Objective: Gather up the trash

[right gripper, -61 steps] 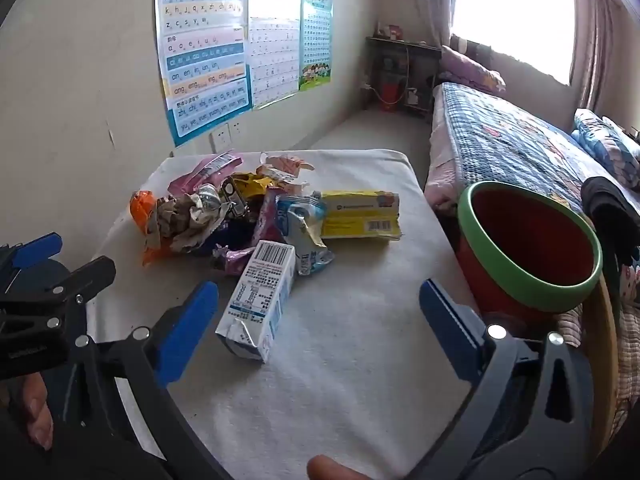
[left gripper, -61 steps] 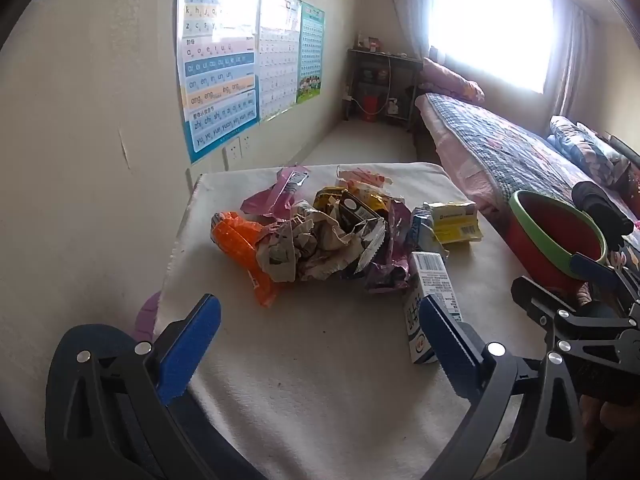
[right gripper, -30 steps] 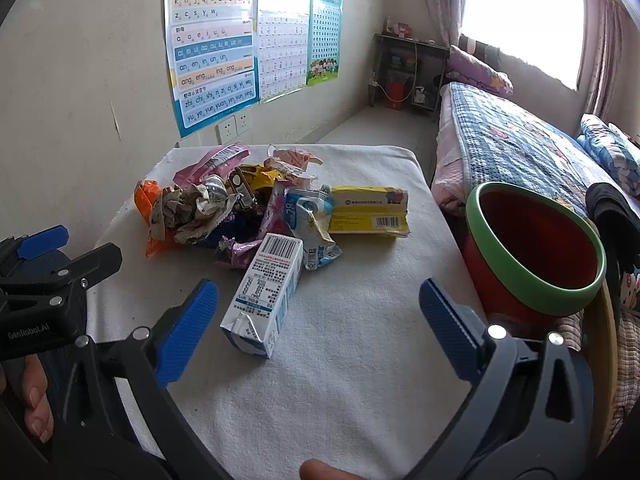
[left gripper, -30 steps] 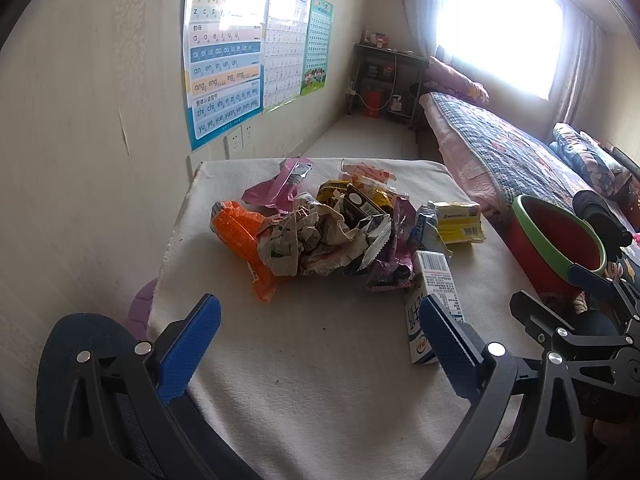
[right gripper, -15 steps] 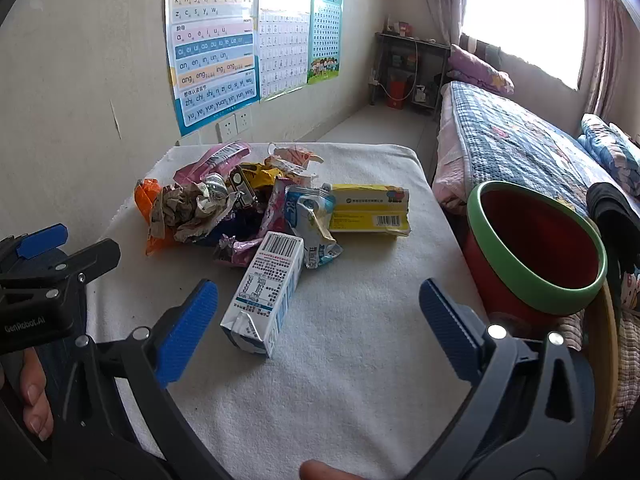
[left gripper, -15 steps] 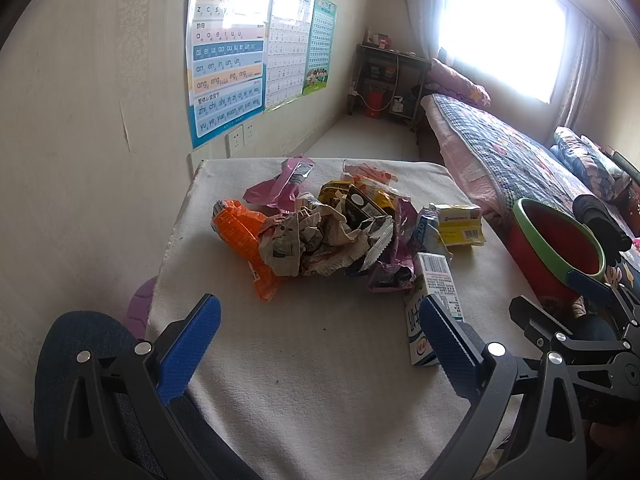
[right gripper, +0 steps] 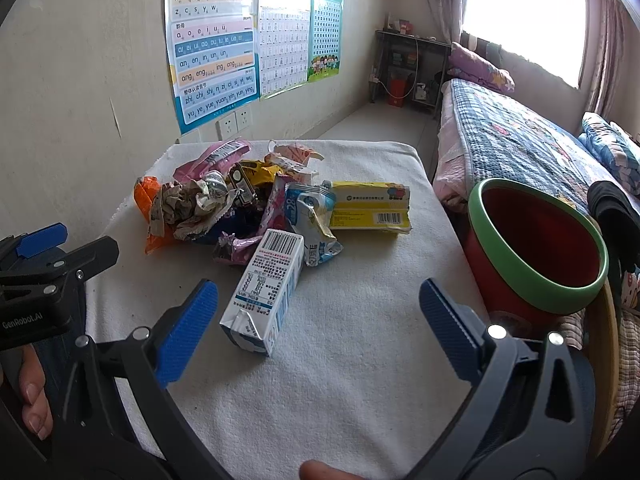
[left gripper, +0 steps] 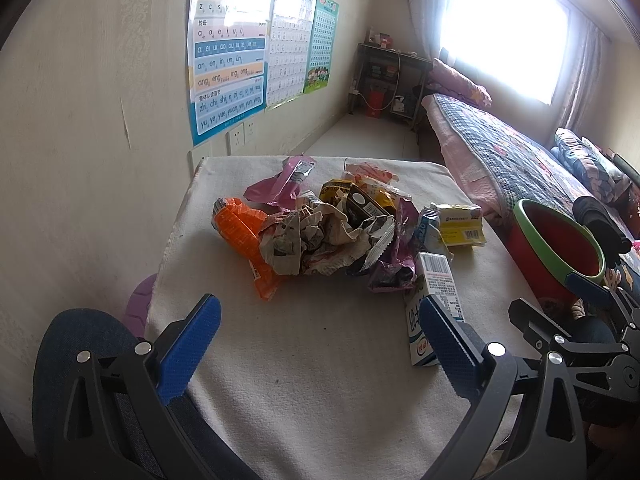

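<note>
One milk carton [right gripper: 266, 286], one yellow box [right gripper: 370, 207], one red bin [right gripper: 536, 248].

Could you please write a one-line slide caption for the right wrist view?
Open right claw hovers over a white carton beside piled wrappers, red bin at the table's edge.

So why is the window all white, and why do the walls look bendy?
In the left wrist view the window is blown out to plain white by daylight, so nothing outside shows. In the right wrist view the window glares less. In both views the fisheye lens curves the wall and posters and darkens the corners. The trash pile on the table stays sharp.
</note>
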Available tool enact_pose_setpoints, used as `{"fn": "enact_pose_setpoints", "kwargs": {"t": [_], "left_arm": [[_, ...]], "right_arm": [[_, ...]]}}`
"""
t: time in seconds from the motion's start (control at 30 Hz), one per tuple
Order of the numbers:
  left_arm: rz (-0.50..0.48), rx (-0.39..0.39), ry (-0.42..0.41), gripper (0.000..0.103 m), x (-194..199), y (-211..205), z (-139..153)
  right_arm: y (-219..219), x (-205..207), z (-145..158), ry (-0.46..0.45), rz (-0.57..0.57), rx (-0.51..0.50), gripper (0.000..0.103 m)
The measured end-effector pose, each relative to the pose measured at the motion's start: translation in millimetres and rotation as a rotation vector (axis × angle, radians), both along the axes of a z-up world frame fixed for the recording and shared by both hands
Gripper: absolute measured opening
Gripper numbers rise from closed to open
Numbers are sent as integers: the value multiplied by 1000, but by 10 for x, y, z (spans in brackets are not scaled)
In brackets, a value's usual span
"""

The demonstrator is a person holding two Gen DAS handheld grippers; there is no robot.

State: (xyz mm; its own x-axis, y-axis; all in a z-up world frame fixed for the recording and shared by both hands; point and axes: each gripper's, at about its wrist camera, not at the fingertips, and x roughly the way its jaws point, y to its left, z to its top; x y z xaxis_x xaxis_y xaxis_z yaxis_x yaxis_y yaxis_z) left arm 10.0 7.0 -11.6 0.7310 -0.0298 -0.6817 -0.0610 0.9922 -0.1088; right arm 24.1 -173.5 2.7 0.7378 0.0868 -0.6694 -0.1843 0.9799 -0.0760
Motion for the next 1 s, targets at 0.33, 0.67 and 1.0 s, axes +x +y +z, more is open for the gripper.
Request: {"fn": "enact_pose_setpoints", "kwargs": {"t": [0.33, 0.67, 1.0], "left_arm": [[-1, -3, 4, 95, 5, 0, -6], [1, -10, 7, 95, 5, -5, -19], [-20, -23, 48, 95, 197, 17, -22]], "right_arm": [[14, 17, -22, 4, 10, -3, 99], [53, 32, -55, 21, 23, -11, 99], [90, 260, -147, 113, 54, 18, 99]]}}
